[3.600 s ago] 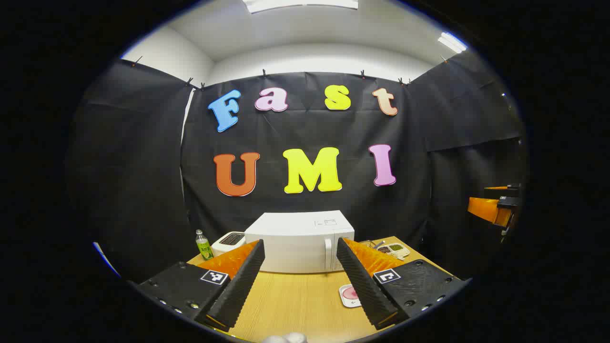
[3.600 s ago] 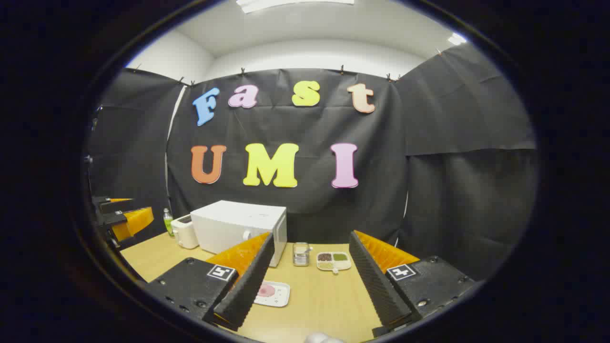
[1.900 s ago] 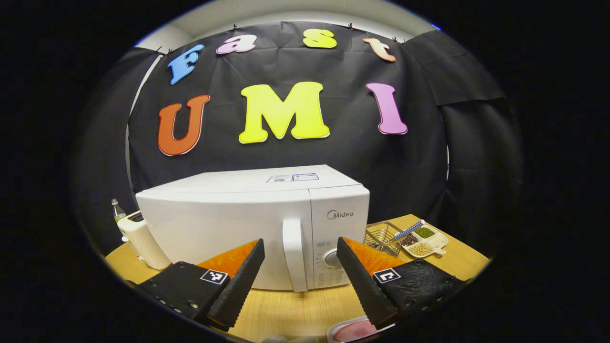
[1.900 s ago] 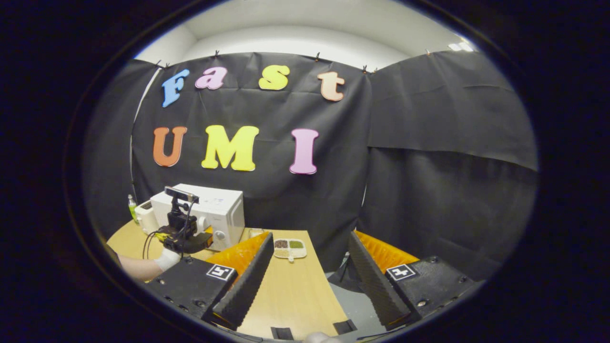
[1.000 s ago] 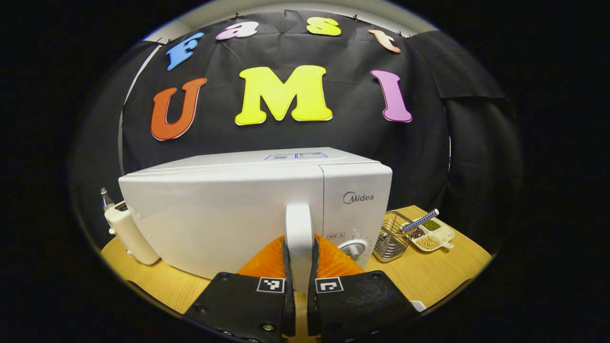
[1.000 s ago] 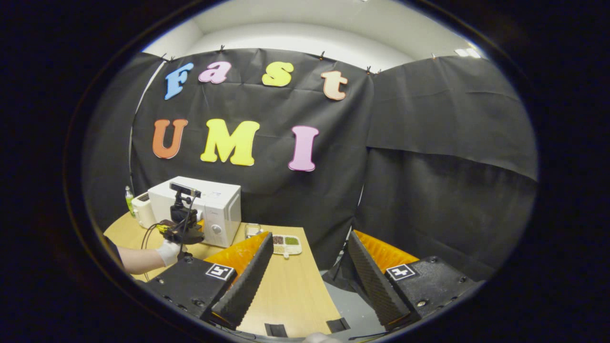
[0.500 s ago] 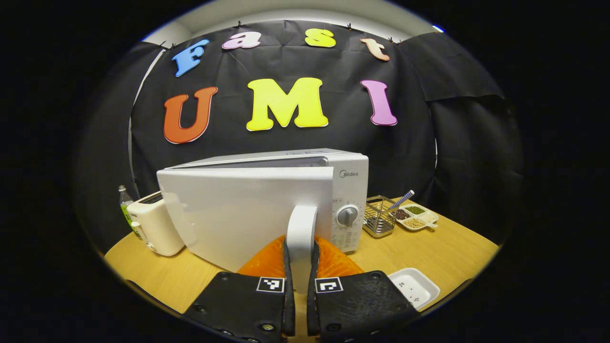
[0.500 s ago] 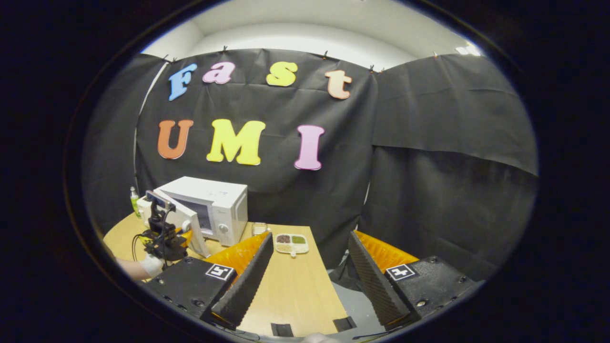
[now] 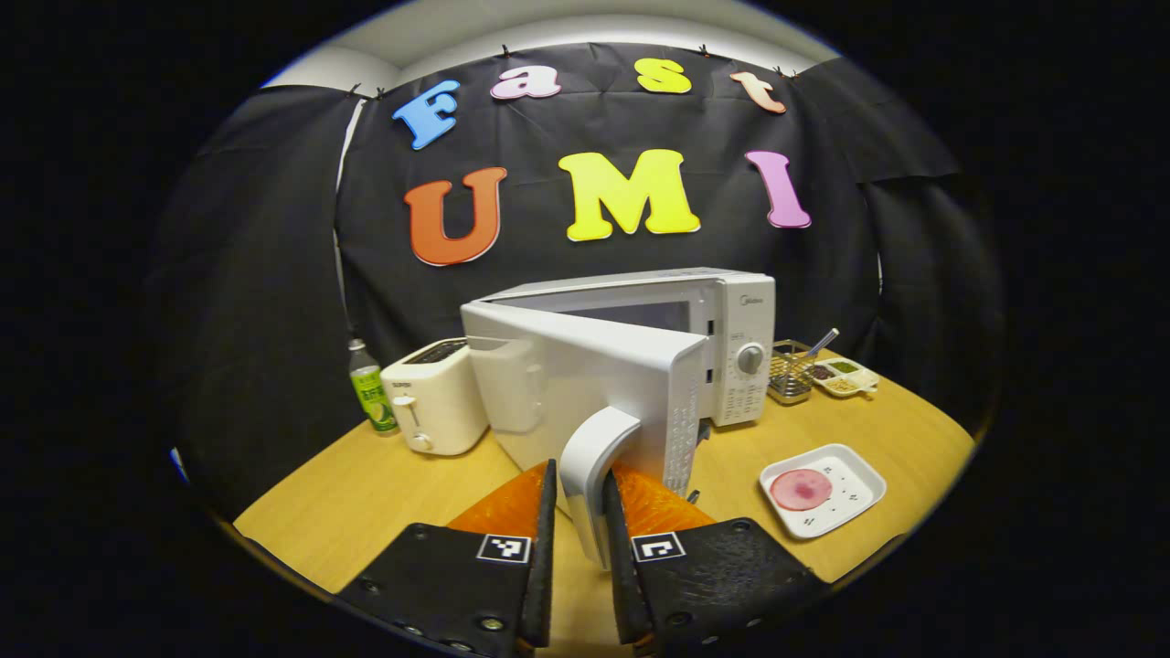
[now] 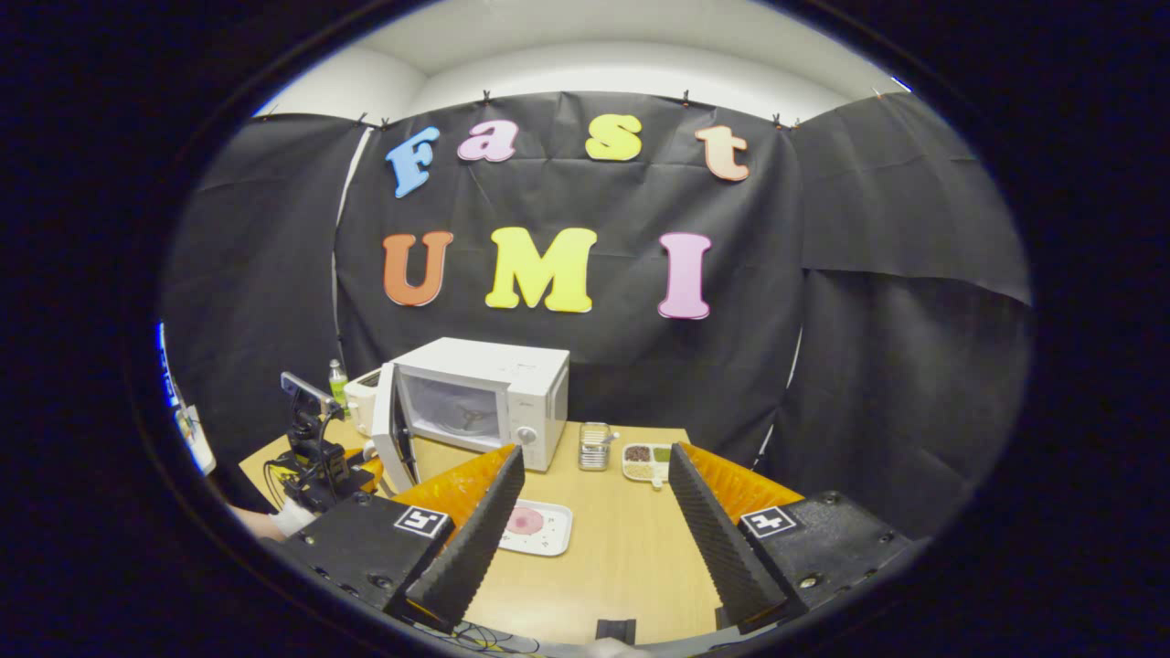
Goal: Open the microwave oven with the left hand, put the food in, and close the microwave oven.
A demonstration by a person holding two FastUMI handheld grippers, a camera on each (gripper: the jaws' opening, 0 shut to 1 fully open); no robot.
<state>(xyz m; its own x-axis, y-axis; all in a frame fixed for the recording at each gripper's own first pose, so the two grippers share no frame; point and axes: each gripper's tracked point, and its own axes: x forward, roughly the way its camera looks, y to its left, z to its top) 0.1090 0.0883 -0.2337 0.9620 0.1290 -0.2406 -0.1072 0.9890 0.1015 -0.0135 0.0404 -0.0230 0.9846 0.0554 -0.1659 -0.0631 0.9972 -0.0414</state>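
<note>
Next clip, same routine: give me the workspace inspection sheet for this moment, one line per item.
Surface: wooden table, light grain, bare in front.
Job's things: white microwave with its door swung partly open, cavity showing; white tray holding a pink slice of food, on the table right of the door.
Clutter: white toaster; green-labelled bottle; wire basket; divided dish of beans.
Grippers: left gripper shut on the door handle; right gripper open, holding nothing, above the table.
Cables: dark wires at the near table edge.
Surroundings: black cloth wall; white ceiling.
</note>
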